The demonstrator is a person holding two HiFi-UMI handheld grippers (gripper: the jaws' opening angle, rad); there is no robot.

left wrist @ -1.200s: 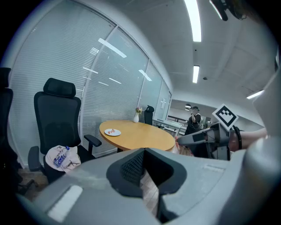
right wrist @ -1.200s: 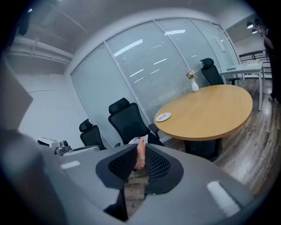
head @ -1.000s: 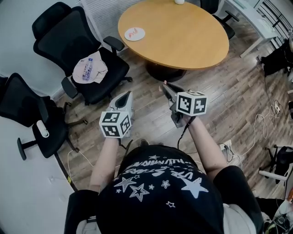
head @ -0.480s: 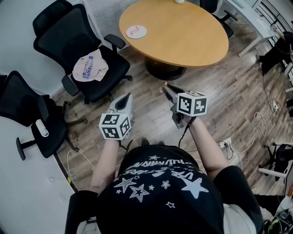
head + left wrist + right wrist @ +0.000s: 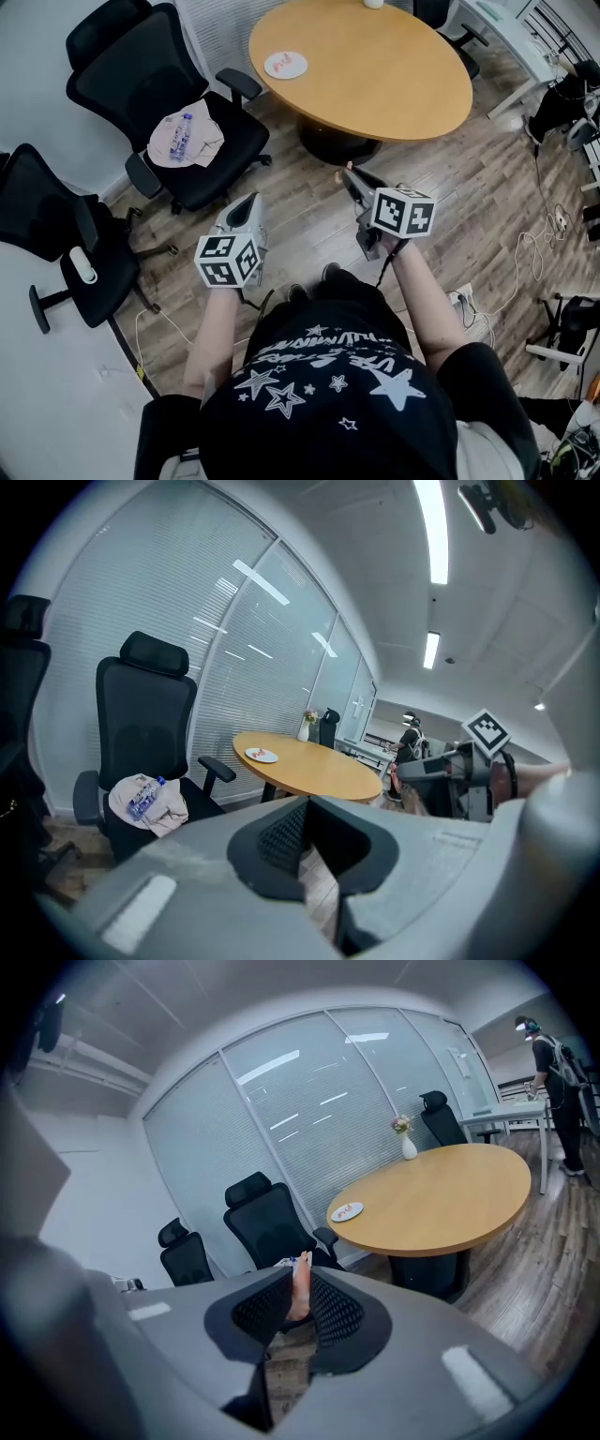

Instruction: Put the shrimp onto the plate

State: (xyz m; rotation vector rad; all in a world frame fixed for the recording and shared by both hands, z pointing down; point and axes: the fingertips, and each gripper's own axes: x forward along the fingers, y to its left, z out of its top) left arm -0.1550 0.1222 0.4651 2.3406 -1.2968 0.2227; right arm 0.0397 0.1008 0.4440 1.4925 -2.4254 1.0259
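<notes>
A small pink shrimp stands upright between the black pads of my right gripper, which is shut on it. In the head view that right gripper hangs over the wooden floor, short of the round wooden table, with the shrimp a pink speck at its tip. The white plate lies near the table's left edge with something pink on it; it also shows as the plate and the plate. My left gripper points the same way; in its own view the left gripper holds nothing and its pads meet.
Black office chairs stand left of the table; the nearest chair carries a beige cloth and a water bottle. A flower vase sits at the table's far side. Cables lie on the floor at right. A person stands far off.
Both grippers have drifted a little: the left one down and left, the right one slightly right and down. The shrimp stays in the right gripper's jaws.
</notes>
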